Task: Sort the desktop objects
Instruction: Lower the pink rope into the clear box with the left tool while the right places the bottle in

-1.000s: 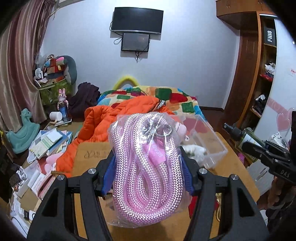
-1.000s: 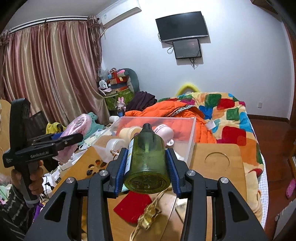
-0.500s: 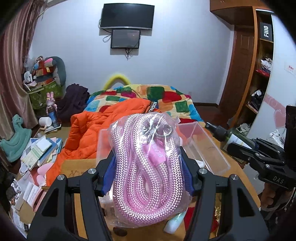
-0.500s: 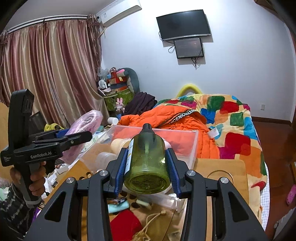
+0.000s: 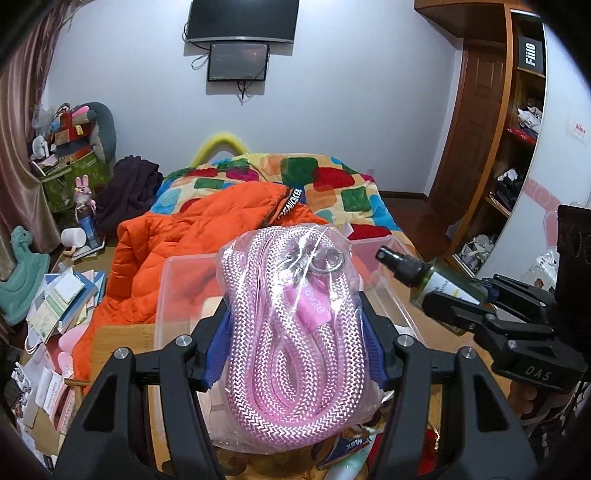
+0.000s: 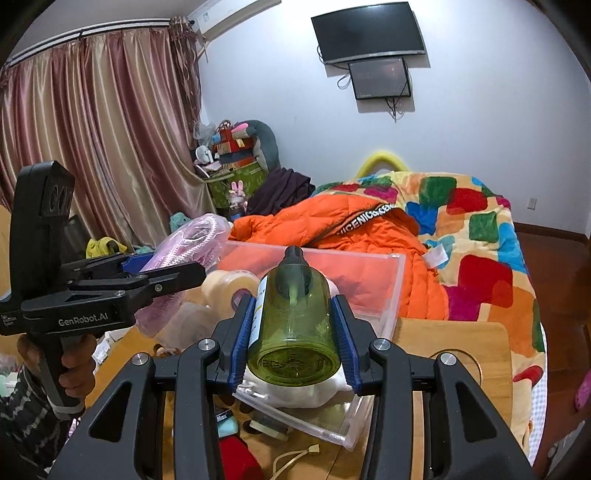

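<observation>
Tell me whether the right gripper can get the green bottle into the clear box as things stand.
Probably yes: the right gripper holds the green bottle right over the clear box, whose top is open.

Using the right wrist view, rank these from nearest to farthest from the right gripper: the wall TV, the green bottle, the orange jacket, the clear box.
1. Green bottle, clamped in the right gripper.
2. Clear box, just beyond, on the table.
3. Orange jacket, behind the box, on the bed.
4. Wall TV, high on the far wall.

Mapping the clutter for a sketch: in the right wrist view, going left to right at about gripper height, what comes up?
Left gripper holding bagged pink rope → roll of beige tape → green spray bottle in the right gripper → round-holed wooden board.
</observation>
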A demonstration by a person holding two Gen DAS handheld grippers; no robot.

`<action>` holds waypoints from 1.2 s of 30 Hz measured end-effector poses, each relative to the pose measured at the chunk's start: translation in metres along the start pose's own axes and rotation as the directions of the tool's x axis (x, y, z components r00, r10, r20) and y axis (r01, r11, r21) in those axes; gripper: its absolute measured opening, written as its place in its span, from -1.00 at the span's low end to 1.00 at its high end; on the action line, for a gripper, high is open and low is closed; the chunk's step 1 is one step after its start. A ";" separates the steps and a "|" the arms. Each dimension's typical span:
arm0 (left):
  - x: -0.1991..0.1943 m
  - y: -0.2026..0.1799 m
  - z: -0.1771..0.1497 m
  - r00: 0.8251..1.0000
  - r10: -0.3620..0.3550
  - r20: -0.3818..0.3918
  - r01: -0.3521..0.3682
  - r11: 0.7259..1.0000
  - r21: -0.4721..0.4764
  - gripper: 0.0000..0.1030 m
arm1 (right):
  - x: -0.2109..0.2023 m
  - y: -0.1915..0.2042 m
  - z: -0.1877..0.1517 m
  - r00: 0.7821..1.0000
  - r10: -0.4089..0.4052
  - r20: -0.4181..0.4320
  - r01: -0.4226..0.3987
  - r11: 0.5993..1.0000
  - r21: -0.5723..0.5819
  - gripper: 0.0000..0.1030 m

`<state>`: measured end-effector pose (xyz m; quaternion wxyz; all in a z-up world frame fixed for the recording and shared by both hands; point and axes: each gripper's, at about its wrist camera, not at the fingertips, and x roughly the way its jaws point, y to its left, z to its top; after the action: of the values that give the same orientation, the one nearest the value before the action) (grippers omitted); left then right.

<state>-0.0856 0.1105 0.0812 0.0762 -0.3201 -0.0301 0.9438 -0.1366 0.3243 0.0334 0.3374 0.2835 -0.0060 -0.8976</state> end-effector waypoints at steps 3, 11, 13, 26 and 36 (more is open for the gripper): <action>0.009 -0.004 -0.001 1.000 -0.007 -0.017 0.007 1.000 0.009 0.17 | 0.007 -0.002 -0.003 1.000 -0.001 -0.015 0.001 1.000 0.003 -0.26; 0.034 -0.007 -0.006 0.997 -0.015 -0.082 0.016 1.000 0.007 0.18 | 0.024 -0.002 -0.010 0.999 0.000 -0.052 0.000 1.000 -0.005 -0.26; 0.037 -0.007 -0.007 0.996 -0.015 -0.092 0.015 1.000 0.002 0.18 | 0.028 0.000 -0.012 0.998 -0.023 -0.065 0.022 1.000 -0.021 -0.26; 0.023 -0.020 -0.010 0.995 0.079 -0.063 -0.076 0.996 0.046 0.24 | 0.031 0.015 -0.015 0.992 -0.101 -0.074 0.094 0.991 -0.091 -0.25; -0.018 -0.027 -0.002 0.995 0.094 0.028 -0.096 0.994 0.060 0.50 | -0.012 0.017 -0.008 0.987 -0.160 0.024 0.161 0.985 -0.068 0.17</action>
<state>-0.0669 0.1337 0.0932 0.0406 -0.3066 0.0134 0.9509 -0.1145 0.3197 0.0363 0.2736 0.2629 0.0453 -0.9241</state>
